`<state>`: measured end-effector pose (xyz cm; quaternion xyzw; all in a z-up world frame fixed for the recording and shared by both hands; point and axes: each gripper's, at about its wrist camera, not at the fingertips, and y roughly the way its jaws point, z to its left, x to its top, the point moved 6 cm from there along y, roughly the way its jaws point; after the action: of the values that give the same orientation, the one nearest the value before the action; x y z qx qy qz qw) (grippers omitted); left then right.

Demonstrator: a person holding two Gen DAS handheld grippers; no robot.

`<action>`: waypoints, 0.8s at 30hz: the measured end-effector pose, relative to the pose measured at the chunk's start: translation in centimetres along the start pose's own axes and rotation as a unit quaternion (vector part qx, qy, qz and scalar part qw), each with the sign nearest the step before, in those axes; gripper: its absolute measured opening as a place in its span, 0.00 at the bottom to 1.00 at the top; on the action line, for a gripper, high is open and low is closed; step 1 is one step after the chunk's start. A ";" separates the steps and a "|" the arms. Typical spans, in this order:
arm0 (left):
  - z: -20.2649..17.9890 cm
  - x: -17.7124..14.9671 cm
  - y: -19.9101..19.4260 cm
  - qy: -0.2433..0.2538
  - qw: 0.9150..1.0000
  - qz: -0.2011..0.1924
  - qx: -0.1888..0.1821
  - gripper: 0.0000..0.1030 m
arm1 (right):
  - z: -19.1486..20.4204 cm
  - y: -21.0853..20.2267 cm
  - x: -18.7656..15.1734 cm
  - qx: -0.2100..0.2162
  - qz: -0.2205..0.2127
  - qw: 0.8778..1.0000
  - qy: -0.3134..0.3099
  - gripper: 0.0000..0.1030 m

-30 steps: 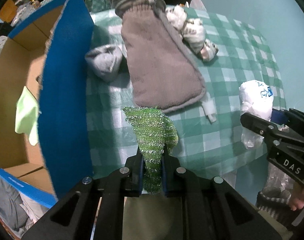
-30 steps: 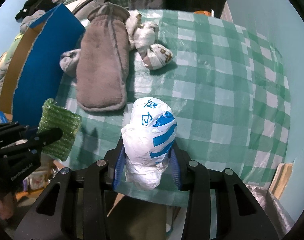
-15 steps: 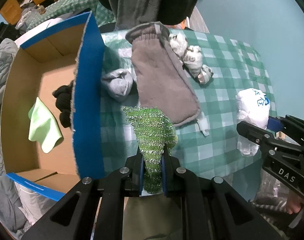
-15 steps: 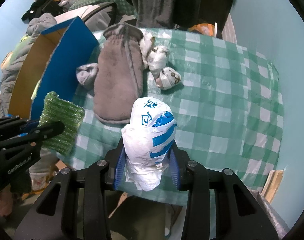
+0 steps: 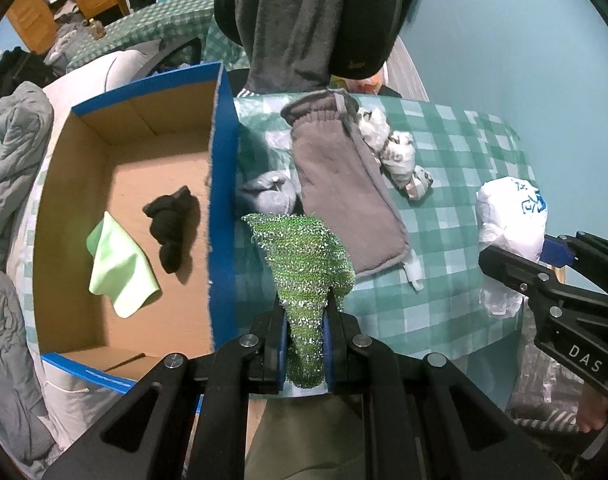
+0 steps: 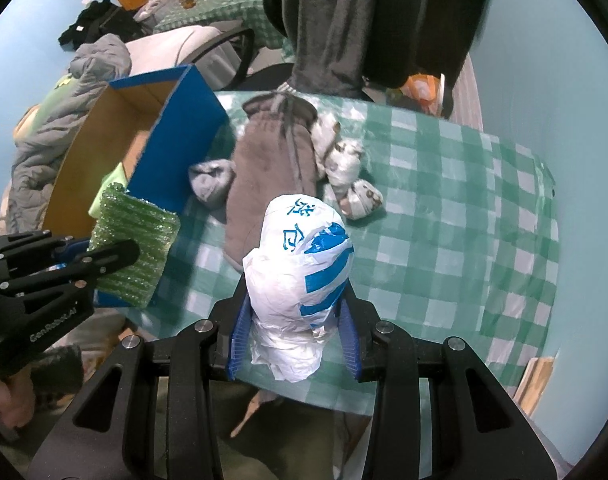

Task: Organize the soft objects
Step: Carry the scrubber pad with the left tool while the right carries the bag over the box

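My left gripper (image 5: pixel 304 328) is shut on a glittery green sponge cloth (image 5: pixel 304 256), held above the table's near edge beside the blue cardboard box (image 5: pixel 221 200). It also shows in the right wrist view (image 6: pixel 131 248). My right gripper (image 6: pixel 293 332) is shut on a white plastic bag with blue print (image 6: pixel 299 256), seen too in the left wrist view (image 5: pixel 512 220). The box holds a light green cloth (image 5: pixel 119 264) and a black sock (image 5: pixel 171 232). A brown-grey mitt (image 5: pixel 340 200), a grey sock ball (image 5: pixel 267 196) and patterned white bundles (image 5: pixel 400 160) lie on the green checked table (image 5: pixel 456 264).
A chair with dark clothing (image 5: pixel 304 20) stands behind the table. Grey bedding (image 5: pixel 11 184) lies left of the box. The blue wall (image 5: pixel 524 60) bounds the right side. A wooden cabinet (image 5: pixel 31 20) stands far back left.
Both grippers have risen and pulled back from the table with their loads. The box's inside, with the black sock and green cloth, has come into fuller view.
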<state>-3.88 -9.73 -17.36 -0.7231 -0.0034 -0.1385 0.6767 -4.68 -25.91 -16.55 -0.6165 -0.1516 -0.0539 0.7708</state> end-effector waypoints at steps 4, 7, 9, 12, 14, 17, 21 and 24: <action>1.0 0.3 -0.7 -0.007 1.000 -0.007 0.002 0.13 | 1.0 -0.4 0.8 0.002 -0.007 1.000 -0.008 0.37; 1.7 0.6 -1.2 -0.013 1.000 -0.011 0.003 0.13 | 2.0 -0.6 1.4 0.004 -0.012 1.000 -0.016 0.37; 2.4 0.8 -1.6 -0.018 1.000 -0.015 0.004 0.13 | 2.7 -0.7 1.8 0.007 -0.014 1.000 -0.021 0.37; 3.3 1.1 -2.1 -0.026 0.999 -0.019 0.004 0.13 | 3.8 -0.7 2.5 0.011 -0.018 0.999 -0.031 0.37; 3.8 1.2 -2.3 -0.030 0.999 -0.022 0.005 0.13 | 4.6 -0.7 3.0 0.014 -0.019 0.999 -0.037 0.37; 4.8 1.4 -2.7 -0.039 0.999 -0.026 0.006 0.13 | 5.6 -0.6 3.5 0.018 -0.022 0.999 -0.046 0.37; 6.2 1.5 -3.1 -0.051 0.998 -0.029 0.008 0.13 | 7.3 -0.4 4.4 0.024 -0.024 0.998 -0.060 0.37; 7.3 1.6 -3.2 -0.060 0.998 -0.030 0.010 0.13 | 8.6 0.0 5.1 0.030 -0.024 0.997 -0.071 0.37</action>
<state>-1.57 -2.59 -14.22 -0.7227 -0.0670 -0.1146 0.6783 -1.31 -17.05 -13.30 -0.5915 -0.2220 -0.0242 0.7748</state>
